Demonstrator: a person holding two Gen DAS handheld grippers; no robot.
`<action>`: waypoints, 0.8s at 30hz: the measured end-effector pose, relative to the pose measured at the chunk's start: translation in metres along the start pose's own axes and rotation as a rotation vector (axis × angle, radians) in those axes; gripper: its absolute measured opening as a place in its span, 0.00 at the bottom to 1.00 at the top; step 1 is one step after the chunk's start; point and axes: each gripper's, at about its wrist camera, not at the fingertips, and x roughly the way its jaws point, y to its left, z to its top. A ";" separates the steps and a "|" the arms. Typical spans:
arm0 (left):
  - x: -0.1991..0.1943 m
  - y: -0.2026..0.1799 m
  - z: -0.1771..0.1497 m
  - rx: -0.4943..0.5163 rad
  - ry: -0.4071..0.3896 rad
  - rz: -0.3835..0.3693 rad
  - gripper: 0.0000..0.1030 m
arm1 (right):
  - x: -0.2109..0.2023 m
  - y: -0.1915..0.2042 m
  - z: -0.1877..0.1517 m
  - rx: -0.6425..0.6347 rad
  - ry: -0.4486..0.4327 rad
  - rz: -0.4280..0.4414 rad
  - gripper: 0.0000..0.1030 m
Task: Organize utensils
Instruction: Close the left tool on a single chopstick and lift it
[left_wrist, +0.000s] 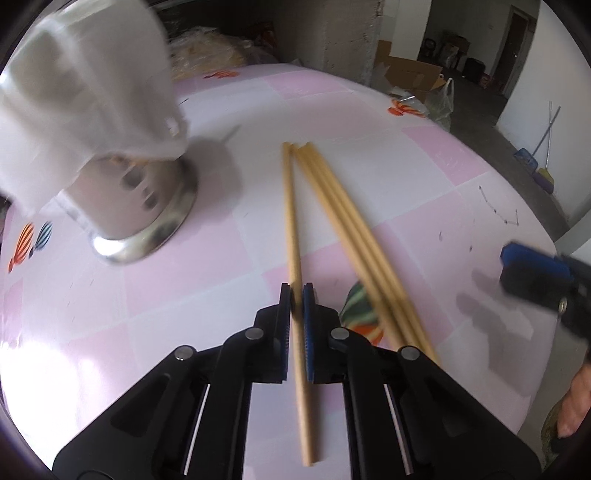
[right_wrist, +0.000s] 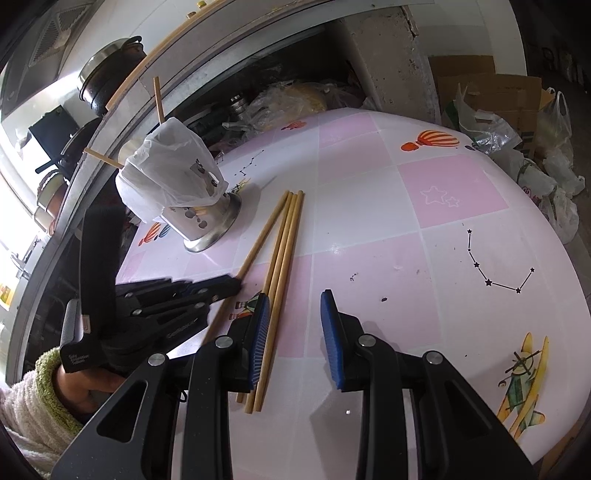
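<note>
Clamping one chopstick (left_wrist: 294, 236) apart from the bundle (left_wrist: 347, 221), the left gripper (left_wrist: 296, 295) seems set to lift it toward the bag-draped metal holder (left_wrist: 147, 206), while the right view shows the right gripper (right_wrist: 295, 306) parted, empty, beside the table's (right_wrist: 406, 221) remaining sticks.

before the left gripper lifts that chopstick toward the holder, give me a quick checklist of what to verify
1. Left gripper closed on a single chopstick: ok, pads pinch it, no second stick between them.
2. Other three chopsticks clear of the grip: ok, they lie together beside it on the table.
3. Right gripper out of the way: ok, open and holding nothing, though one finger sits right beside the three sticks.
4. Metal holder upright: ok.
5. Holder mouth free: not ok, a plastic bag is draped over its top.
6. Room inside the holder: cannot tell.
</note>
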 end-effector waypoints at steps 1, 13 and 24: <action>-0.003 0.003 -0.005 -0.004 0.005 0.004 0.05 | -0.001 0.001 0.000 0.000 -0.002 0.001 0.28; -0.052 0.062 -0.077 -0.169 0.096 0.073 0.05 | -0.001 0.012 -0.006 -0.031 0.008 0.027 0.28; -0.069 0.082 -0.082 -0.220 0.077 0.025 0.16 | 0.002 0.022 -0.012 -0.056 0.030 0.054 0.28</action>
